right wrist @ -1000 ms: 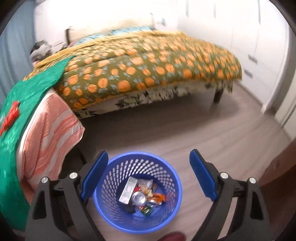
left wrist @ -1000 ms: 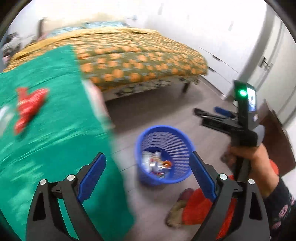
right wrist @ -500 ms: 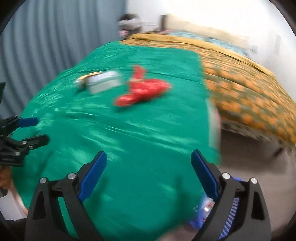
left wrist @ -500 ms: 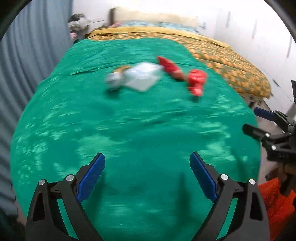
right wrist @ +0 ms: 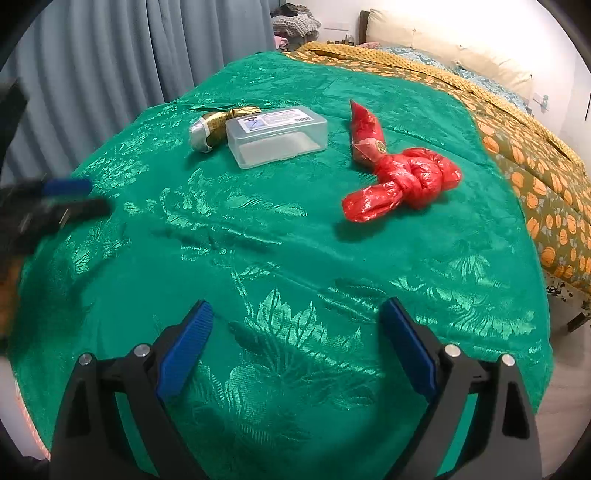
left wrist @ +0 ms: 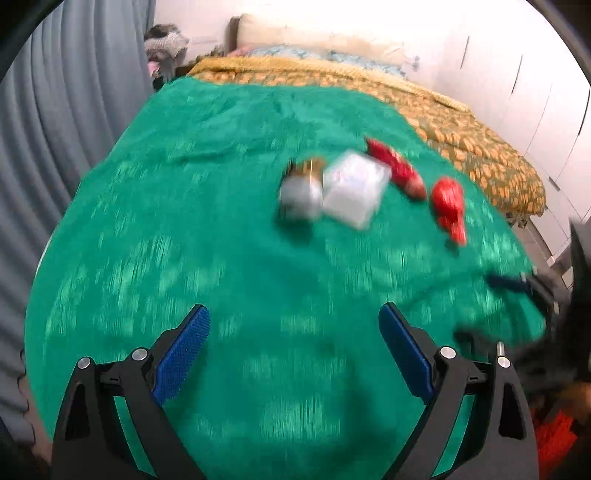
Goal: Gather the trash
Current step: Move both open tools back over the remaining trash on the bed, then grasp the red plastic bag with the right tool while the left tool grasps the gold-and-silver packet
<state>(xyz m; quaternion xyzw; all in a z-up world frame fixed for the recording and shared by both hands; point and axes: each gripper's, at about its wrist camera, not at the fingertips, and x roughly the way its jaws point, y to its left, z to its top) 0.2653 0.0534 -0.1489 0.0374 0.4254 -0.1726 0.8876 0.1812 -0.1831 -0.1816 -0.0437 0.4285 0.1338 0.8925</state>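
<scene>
Trash lies on a green patterned cloth (right wrist: 295,258): a crumpled gold and silver wrapper (right wrist: 214,127), a clear plastic box (right wrist: 277,134) with a label, a red pointed packet (right wrist: 367,134) and a knotted red plastic bag (right wrist: 406,184). The left wrist view is blurred but shows the same wrapper (left wrist: 301,188), box (left wrist: 354,190), packet (left wrist: 397,170) and bag (left wrist: 448,205). My right gripper (right wrist: 297,304) is open and empty, well short of the red bag. My left gripper (left wrist: 293,314) is open and empty too, short of the wrapper. It appears blurred at the left gripper (right wrist: 79,195) spot in the right wrist view.
A bed with an orange-patterned cover (right wrist: 535,158) runs along the right, pillows (right wrist: 424,33) at its head. Grey curtains (right wrist: 92,66) hang on the left. White wardrobe doors (left wrist: 535,92) stand at the far right. A pile of clothes (right wrist: 295,22) sits in the back corner.
Both views swung from the blue bin on the floor up to the green cloth. The trash items now lie closer to both grippers. Both grippers stayed open.
</scene>
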